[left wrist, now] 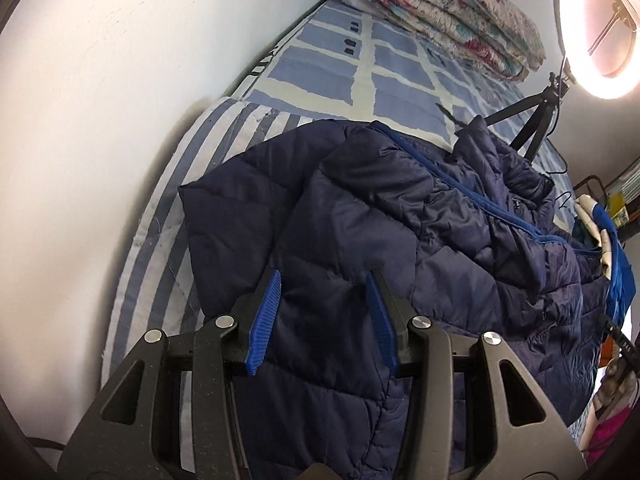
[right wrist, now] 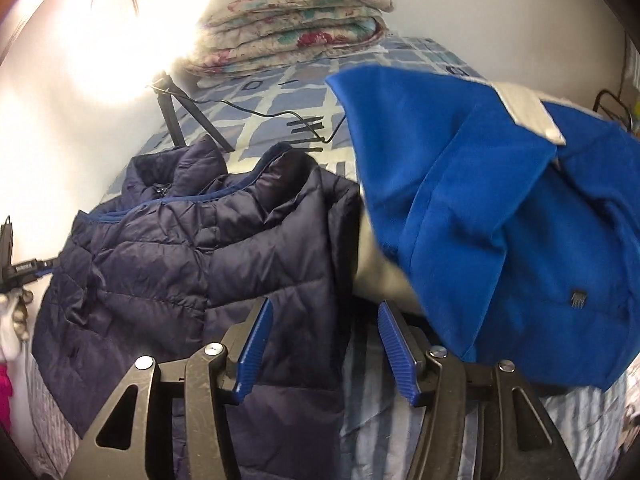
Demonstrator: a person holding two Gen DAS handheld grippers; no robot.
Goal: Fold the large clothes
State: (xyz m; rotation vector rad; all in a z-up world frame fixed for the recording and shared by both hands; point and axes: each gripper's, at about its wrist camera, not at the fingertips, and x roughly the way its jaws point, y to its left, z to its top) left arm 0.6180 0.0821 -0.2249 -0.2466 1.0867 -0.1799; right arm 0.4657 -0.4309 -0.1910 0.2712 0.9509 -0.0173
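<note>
A navy quilted puffer jacket (left wrist: 400,216) lies spread on the bed, its sleeves folded in over the body; it also shows in the right wrist view (right wrist: 192,248). My left gripper (left wrist: 324,280) is open and empty, its blue pads just above the jacket's lower part. My right gripper (right wrist: 324,312) is open and empty, over the jacket's right edge. A bright blue garment (right wrist: 500,208) with a grey patch lies to the right of the jacket, partly over it.
The bed has a blue-and-white patterned sheet (left wrist: 320,72). A folded floral quilt (right wrist: 296,40) lies at the far end. A ring light (left wrist: 600,28) on a black tripod (right wrist: 176,112) stands on the bed, its cable trailing. A white wall (left wrist: 100,140) is at the left.
</note>
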